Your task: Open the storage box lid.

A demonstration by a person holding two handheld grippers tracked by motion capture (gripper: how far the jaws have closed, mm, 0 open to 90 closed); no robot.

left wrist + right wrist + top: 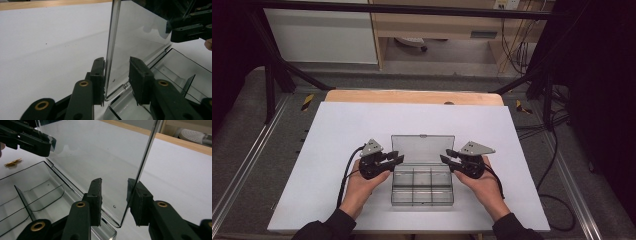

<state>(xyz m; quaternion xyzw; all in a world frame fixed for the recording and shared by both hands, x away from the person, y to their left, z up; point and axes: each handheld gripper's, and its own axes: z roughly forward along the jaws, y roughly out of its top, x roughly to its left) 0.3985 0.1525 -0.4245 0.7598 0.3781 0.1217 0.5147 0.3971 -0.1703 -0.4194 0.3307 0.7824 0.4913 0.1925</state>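
Person's hands: two hands are coming in from the near edge of the table [312,200], sleeves dark, each wrapped around a gripper and angling inward toward the box.
Box: a clear plastic compartment box [422,187] is sitting on the white table surface between the two hands, its divided tray on the near side and its lid [423,149] standing upright at the far side.
Handling: the box is looking light, thin-walled and stiff but a little springy; the smooth plastic is likely slippery, and a hard squeeze could crack the lid or strain its hinge. With nothing seen in the compartments, it would probably slide if pushed sideways.
Where to take hold: the side edges of the lid, low down near the hinge, are looking like the best grip points, and taking both at once would keep the lid from twisting.
Left gripper [116,75]: its jaws are standing partly open astride the left edge of the lid, one pad [98,75] just beside or touching the panel, the other pad clear of it; not clamped.
Right gripper [113,200]: its jaws are also partly open, straddling the right edge of the lid near its lower corner, with gaps showing, so it is gripping nothing yet.
Farther off: beyond the box, a wooden strip [412,96] is showing along the table's far edge.
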